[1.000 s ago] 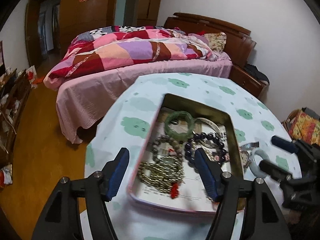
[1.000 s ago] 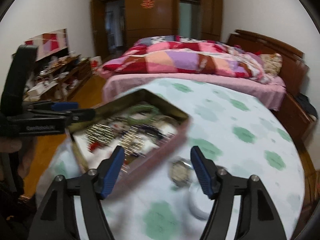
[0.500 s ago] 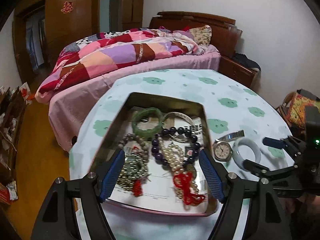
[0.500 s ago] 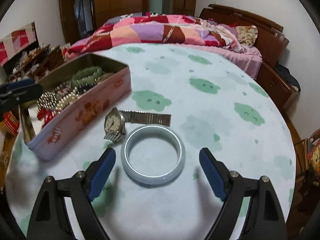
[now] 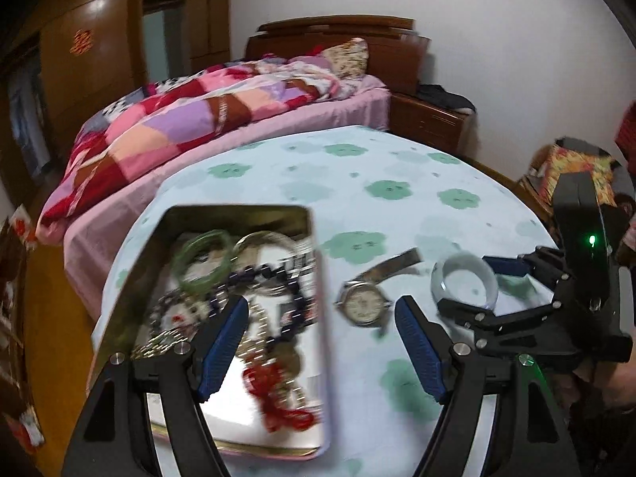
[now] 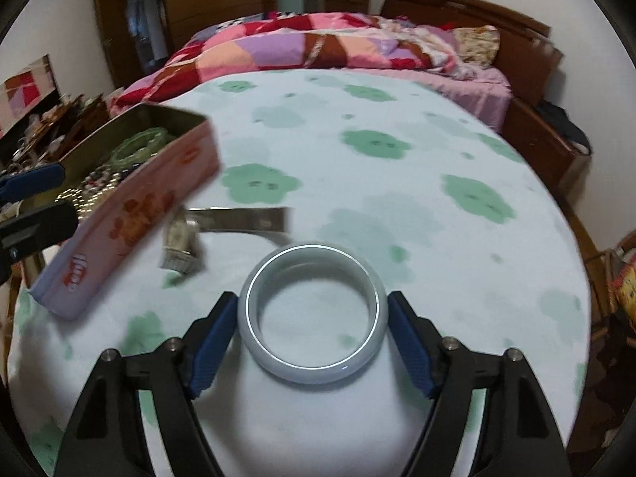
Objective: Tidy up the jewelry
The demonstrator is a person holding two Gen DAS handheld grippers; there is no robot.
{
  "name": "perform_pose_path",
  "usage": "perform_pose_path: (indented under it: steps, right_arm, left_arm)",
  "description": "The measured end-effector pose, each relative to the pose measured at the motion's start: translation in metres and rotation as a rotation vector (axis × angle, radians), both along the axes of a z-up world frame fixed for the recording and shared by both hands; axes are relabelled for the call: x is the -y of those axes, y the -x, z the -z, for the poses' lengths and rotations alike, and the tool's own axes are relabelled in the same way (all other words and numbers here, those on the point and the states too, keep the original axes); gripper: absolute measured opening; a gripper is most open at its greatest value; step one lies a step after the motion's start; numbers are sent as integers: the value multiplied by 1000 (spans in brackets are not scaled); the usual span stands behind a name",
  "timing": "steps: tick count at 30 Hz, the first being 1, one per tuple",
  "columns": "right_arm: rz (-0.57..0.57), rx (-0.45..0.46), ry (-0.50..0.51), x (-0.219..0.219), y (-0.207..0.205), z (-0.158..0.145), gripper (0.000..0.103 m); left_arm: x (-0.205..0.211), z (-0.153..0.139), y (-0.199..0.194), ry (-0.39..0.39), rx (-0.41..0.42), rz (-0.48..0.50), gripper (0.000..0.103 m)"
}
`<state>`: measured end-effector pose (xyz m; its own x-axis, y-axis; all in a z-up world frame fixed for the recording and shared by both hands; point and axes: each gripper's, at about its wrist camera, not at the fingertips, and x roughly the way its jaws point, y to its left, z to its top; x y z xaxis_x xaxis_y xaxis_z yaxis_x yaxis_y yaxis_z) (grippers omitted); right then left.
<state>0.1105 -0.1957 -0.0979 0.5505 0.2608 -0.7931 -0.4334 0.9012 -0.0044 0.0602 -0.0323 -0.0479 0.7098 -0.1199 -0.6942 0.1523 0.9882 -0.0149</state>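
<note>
A pale grey bangle [image 6: 310,369] lies flat on the flowered tablecloth. My right gripper [image 6: 312,310] straddles it, its jaws closing, and both blue pads touch the ring's sides. In the left wrist view the same bangle [image 5: 438,278] sits between that gripper's [image 5: 467,284] fingers. A silver wristwatch [image 5: 363,304] lies just left of the bangle, beside the tin. My left gripper [image 5: 320,310] hangs open above the tin's right wall and the watch, holding nothing. The pink tin [image 5: 238,210] holds a green bangle [image 5: 206,238], bead strings and red-tasselled pieces.
The round table [image 6: 357,183] has bare cloth behind and right of the bangle. A bed with a patchwork quilt [image 5: 198,119] stands beyond the table. A wooden nightstand [image 5: 429,123] and a floral bag [image 5: 576,167] are on the right. The table edge drops off on the left.
My left gripper has swung right, from over the tin's middle to over its right wall and the watch. My right gripper came forward and down, and its pads now touch the pale bangle.
</note>
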Motion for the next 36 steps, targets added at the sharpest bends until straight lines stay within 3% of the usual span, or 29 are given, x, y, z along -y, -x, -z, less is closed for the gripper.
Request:
perform_pose_path:
  steps: [2, 5, 11, 16, 31, 36]
  right_arm:
    - [31, 12, 4, 12, 1, -3, 77]
    - [78, 26, -7, 31, -1, -6, 77]
    - [96, 40, -43, 40, 0, -10, 77]
    - [94, 49, -74, 44, 1, -12, 77]
    - [90, 67, -74, 40, 2, -10, 77]
    - [91, 72, -72, 40, 2, -11, 77]
  left_arm:
    - [13, 0, -1, -16, 6, 33, 76]
    - [31, 3, -4, -39, -6, 80, 57]
    - [50, 24, -22, -50, -96, 113, 36]
    - [56, 40, -34, -59, -151, 102, 36]
    - [63, 44, -48, -10, -141, 84, 36]
    - [66, 44, -54, -32, -137, 96, 36]
